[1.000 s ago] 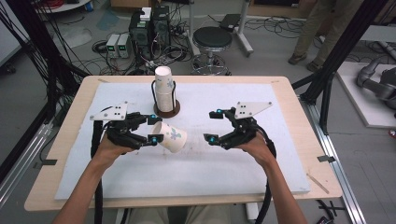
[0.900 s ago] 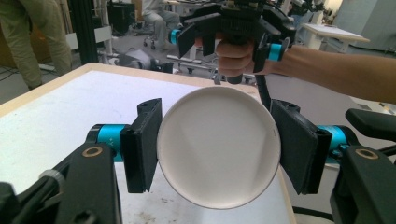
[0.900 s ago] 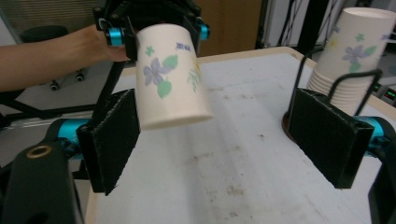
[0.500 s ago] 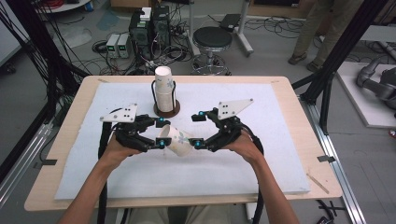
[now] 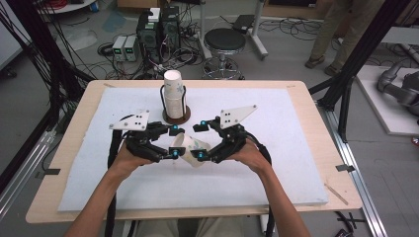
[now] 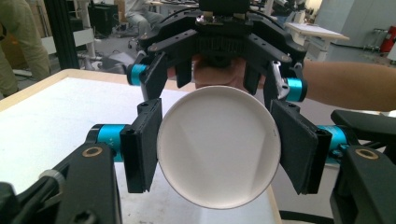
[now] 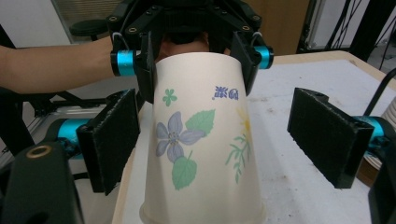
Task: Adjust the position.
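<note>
While it lies on its side above the white worktop (image 5: 296, 148), the paper cup (image 5: 191, 147) is held between both grippers, long axis running left to right. Its narrow base is clamped in the left gripper (image 5: 173, 143); its open mouth is pointed at the right gripper (image 5: 197, 140), whose jaws are spread apart around the rim. Farther back, a cup stack (image 5: 174, 94) is seen upright in its holder (image 5: 176, 116).

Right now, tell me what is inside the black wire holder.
A stack of white paper cups stands upright in the wire holder, on its round brown base. Nesting hides the inner cups, so their number cannot be told.
</note>
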{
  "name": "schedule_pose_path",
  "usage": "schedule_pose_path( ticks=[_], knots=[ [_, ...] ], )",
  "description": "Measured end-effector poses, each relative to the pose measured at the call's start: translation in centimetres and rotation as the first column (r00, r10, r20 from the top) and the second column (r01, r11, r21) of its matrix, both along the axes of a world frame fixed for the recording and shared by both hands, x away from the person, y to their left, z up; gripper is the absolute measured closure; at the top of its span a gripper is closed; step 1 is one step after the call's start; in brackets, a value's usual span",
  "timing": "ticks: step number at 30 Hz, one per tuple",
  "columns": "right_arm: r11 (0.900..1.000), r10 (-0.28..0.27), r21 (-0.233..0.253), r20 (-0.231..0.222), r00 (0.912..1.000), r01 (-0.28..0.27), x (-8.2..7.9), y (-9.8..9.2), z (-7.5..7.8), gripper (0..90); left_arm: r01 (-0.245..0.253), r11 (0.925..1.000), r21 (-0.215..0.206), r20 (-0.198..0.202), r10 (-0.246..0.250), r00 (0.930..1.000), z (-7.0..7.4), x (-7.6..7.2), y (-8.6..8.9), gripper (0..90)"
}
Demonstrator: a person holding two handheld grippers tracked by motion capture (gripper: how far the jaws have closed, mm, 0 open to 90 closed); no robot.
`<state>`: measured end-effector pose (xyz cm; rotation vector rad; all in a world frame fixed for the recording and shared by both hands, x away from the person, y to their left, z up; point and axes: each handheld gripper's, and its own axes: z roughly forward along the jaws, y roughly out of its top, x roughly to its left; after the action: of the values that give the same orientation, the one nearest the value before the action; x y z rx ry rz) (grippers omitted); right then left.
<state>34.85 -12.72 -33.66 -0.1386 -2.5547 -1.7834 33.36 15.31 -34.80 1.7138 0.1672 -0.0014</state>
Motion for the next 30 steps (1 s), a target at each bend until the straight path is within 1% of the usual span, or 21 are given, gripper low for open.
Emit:
schedule_pose_path(
  ticks=[5, 10, 12, 17, 19, 22, 30],
  knots=[
    [1.0, 0.02, -0.02, -0.004, 0.9998, -0.02, -0.1, 0.8, -0.3, 17.2, 0.003, 0.9999, -0.011, 0.003, -0.003, 1.0, 0.1, -0.1, 0.1, 36.8],
    [0.999, 0.032, -0.023, -0.015, 0.9994, -0.032, -0.2, 1.4, -0.7, 17.3, 0.007, 0.9999, -0.009, 0.004, -0.007, 1.0, 0.2, -0.2, 0.1, 36.8],
    [0.999, 0.044, -0.03, -0.022, 0.9988, -0.044, -0.2, 1.6, -0.9, 17.3, 0.01, 0.9998, -0.016, 0.006, -0.01, 0.9999, 0.2, -0.2, 0.2, 36.8],
    [0.998, 0.05, -0.033, -0.021, 0.9985, -0.051, -0.2, 1.9, -1.2, 17.2, 0.011, 0.9996, -0.025, 0.007, -0.011, 0.9999, 0.4, -0.3, 0.3, 36.8],
    [0.997, 0.059, -0.046, -0.028, 0.9979, -0.06, -0.3, 2.0, -1.3, 17.2, 0.011, 0.9995, -0.03, 0.011, -0.011, 0.9999, 0.5, -0.3, 0.4, 36.8],
    [0.997, 0.061, -0.043, -0.031, 0.9977, -0.062, -0.3, 2.2, -1.5, 17.3, 0.013, 0.999, -0.043, 0.012, -0.013, 0.9998, 0.7, -0.4, 0.5, 36.8],
    [0.996, 0.073, -0.05, -0.037, 0.9966, -0.075, -0.3, 2.4, -1.7, 17.3, 0.016, 0.9984, -0.054, 0.015, -0.015, 0.9998, 1.0, -0.5, 1.0, 36.8]
  ],
)
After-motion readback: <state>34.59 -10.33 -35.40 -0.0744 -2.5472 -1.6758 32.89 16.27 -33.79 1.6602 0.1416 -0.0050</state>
